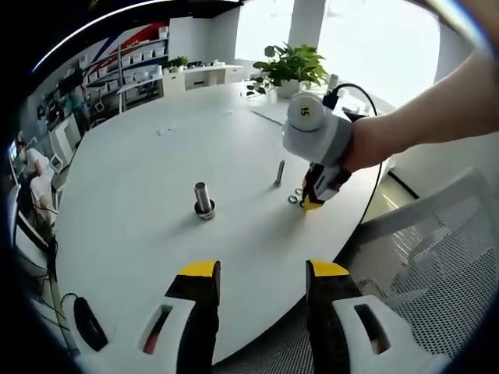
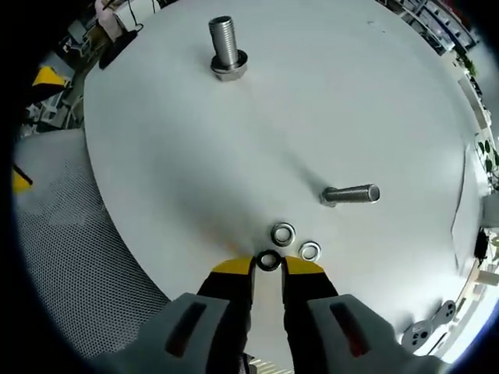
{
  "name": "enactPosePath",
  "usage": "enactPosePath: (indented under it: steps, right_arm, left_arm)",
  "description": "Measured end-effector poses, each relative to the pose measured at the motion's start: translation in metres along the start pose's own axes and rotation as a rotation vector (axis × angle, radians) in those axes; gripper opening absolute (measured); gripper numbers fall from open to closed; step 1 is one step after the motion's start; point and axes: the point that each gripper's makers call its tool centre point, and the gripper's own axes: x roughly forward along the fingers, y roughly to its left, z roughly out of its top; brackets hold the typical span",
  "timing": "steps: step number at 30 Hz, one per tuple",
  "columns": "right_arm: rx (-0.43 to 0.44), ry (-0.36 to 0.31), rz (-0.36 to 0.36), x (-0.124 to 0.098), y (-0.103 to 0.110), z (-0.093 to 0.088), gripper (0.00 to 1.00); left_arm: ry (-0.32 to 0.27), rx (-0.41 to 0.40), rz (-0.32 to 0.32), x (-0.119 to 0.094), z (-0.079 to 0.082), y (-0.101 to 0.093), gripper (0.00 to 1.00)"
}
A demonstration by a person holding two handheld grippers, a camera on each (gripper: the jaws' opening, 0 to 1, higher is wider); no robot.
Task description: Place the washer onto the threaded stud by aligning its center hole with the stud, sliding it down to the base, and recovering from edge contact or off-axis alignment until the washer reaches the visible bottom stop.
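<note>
Three washers are lying on the tabletop [image 2: 374, 93] at the right hand-held gripper [image 2: 269, 269]; its nearly closed tips are pinching the dark washer [image 2: 268, 260], partly hiding it. Beyond, rightward, the threaded stud [image 2: 351, 195] is standing. The left hand-held gripper [image 1: 261, 274] is hovering unclenched, holding nothing.

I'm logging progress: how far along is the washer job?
Nothing is seated yet: both studs, the thick one and the thin one, stand bare. In hand: the right gripper closes around one washer on the table. Two more washers lie beside it. Lifting, aligning and sliding down remain.
</note>
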Motion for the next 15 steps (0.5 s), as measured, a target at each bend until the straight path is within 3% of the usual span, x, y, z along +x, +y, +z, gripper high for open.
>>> enactPosePath:
  steps: [9, 15]
  right_arm:
    - [-0.008, 0.032, -0.018, -0.0007, 0.0006, 0.0000, 0.15]
    - [0.011, -0.004, -0.021, -0.0018, 0.0005, -0.0017, 0.15]
  left_arm:
    - [-0.002, -0.006, 0.001, -0.0005, -0.0002, -0.0002, 0.43]
    - [-0.005, -0.005, 0.002, -0.0006, 0.0007, -0.0002, 0.43]
